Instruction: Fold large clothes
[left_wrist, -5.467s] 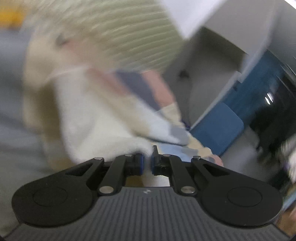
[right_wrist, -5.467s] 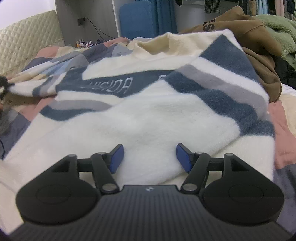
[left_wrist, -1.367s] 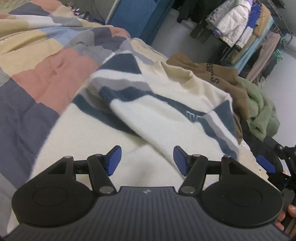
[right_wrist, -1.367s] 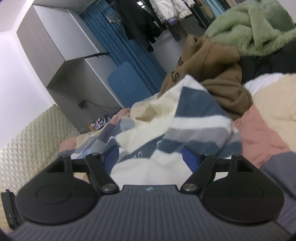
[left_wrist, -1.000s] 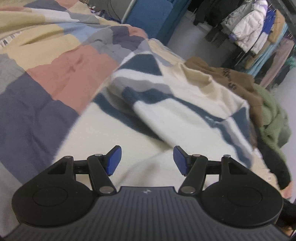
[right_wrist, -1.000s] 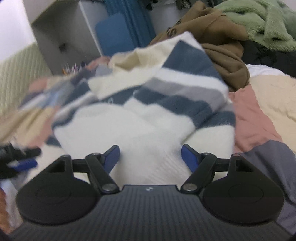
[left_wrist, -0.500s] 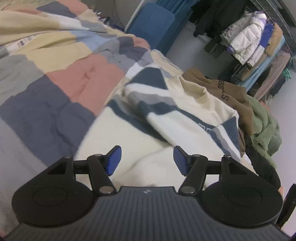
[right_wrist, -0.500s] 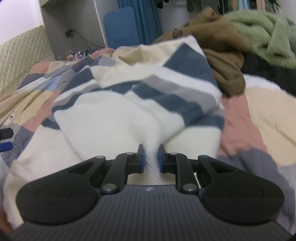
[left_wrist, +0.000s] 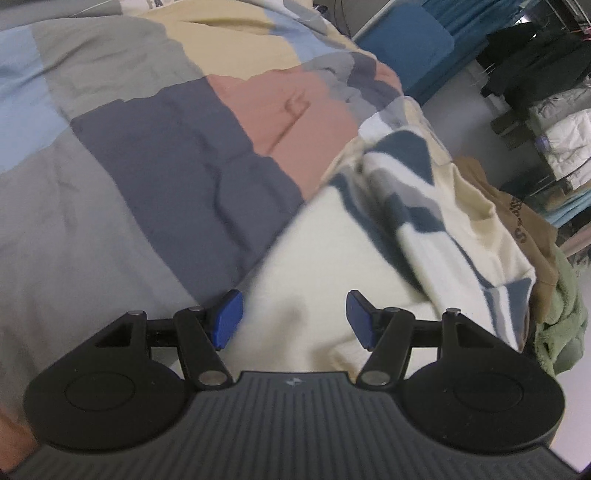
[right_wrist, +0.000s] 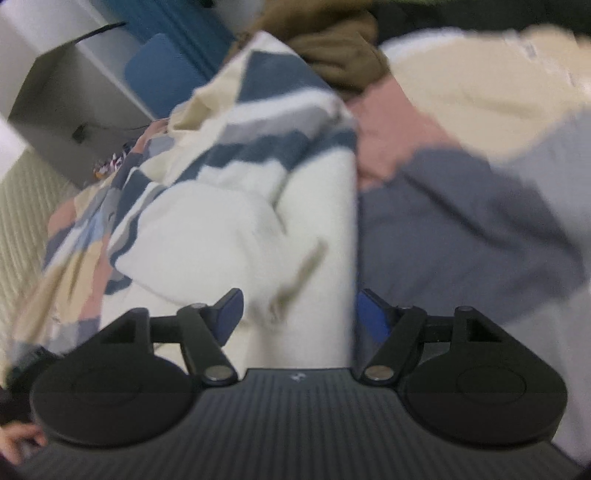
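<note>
Patchwork quilt (left_wrist: 155, 155) spread wide beneath both claws. Striped cream sweater (left_wrist: 424, 221) lying half-folded on it, just ahead of the left gripper (left_wrist: 291, 314) and running between the spread pads of the right gripper (right_wrist: 299, 314). Both wide open, gripping nothing; right jaws just sprung apart. Risks: snagging quilt with the hem, or loose sleeve folds sliding undone.
</note>
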